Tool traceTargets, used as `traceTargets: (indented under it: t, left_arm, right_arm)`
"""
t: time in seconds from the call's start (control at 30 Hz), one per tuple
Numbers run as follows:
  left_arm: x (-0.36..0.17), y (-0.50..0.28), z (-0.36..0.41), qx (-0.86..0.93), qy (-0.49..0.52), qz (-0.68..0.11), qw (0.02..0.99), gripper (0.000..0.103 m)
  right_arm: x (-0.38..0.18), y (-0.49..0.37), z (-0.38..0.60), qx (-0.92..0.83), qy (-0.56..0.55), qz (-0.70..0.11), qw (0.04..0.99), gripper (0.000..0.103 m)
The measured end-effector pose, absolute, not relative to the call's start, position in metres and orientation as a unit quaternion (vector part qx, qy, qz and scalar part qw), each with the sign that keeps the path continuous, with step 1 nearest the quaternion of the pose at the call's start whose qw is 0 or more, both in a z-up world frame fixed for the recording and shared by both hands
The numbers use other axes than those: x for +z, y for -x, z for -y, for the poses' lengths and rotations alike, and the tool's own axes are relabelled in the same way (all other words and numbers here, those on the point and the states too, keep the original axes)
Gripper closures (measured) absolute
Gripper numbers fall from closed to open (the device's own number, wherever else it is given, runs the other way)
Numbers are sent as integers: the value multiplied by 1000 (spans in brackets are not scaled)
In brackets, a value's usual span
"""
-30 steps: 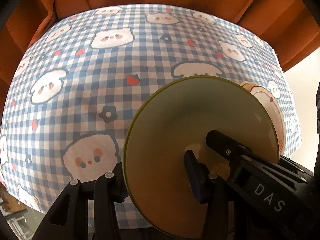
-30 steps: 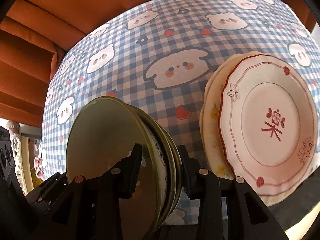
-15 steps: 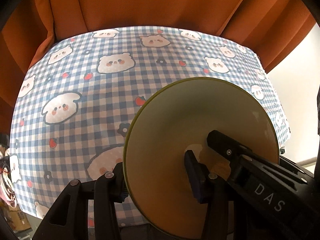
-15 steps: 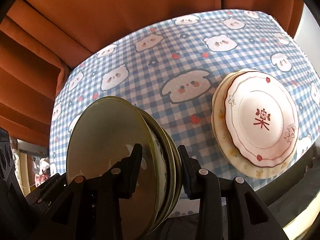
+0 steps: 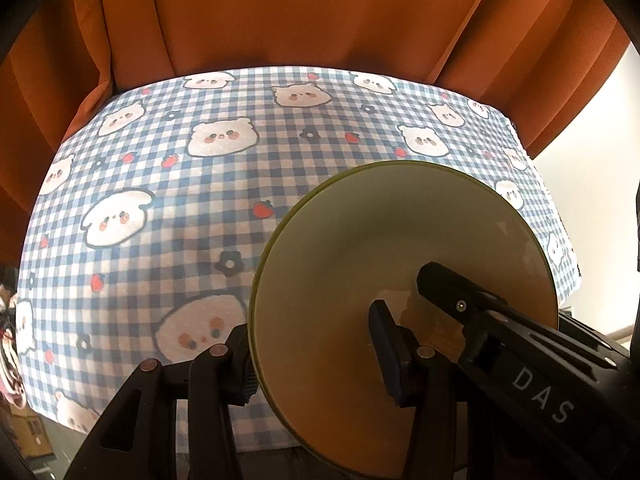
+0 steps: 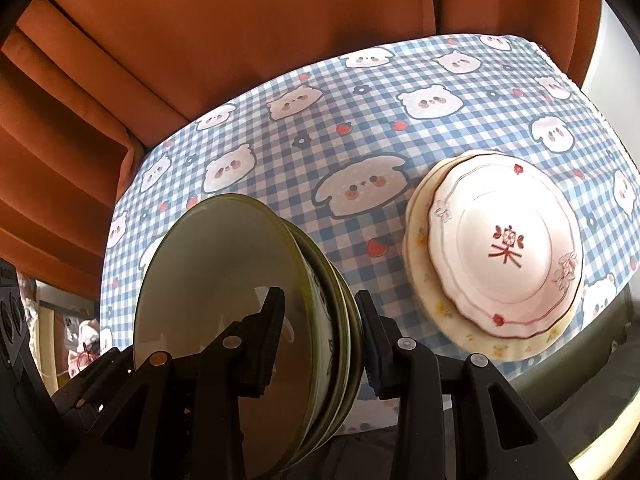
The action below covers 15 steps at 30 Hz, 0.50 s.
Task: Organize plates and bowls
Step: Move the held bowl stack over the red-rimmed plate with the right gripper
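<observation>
Together both grippers' fingers (image 6: 374, 344) pinch the nested green bowls (image 6: 224, 300).

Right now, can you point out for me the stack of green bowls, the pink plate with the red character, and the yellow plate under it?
stack of green bowls (image 6: 224, 292): right wrist view, inside of top bowl.
pink plate (image 6: 506, 246): right wrist view, its centre.
yellow plate (image 6: 444, 312): right wrist view, exposed rim.

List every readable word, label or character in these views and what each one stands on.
"DAS": white letters on the black body of the right tool, seen in the left wrist view.
"樂": red character in the centre of the pink-rimmed plate.
No other text is legible; the tablecloth carries only pictures.
</observation>
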<state>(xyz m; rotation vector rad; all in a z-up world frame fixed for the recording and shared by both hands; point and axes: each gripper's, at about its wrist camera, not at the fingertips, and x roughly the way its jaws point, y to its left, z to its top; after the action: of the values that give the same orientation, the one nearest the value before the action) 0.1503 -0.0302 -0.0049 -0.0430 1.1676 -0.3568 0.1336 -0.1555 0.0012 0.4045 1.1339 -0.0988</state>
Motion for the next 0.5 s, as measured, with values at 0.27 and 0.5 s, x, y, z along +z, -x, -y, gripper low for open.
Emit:
traceTargets:
  t: [0.27,0.5]
  left_arm:
    - [1,-142,71,-142,36,-547,825,57]
    - [-3,-138,105,-125,38,-551,824,58]
  right_arm:
    - [5,-127,201,-30,-174,-541,822,64]
    - [4,-124,234,-18,-154,-546,824,64]
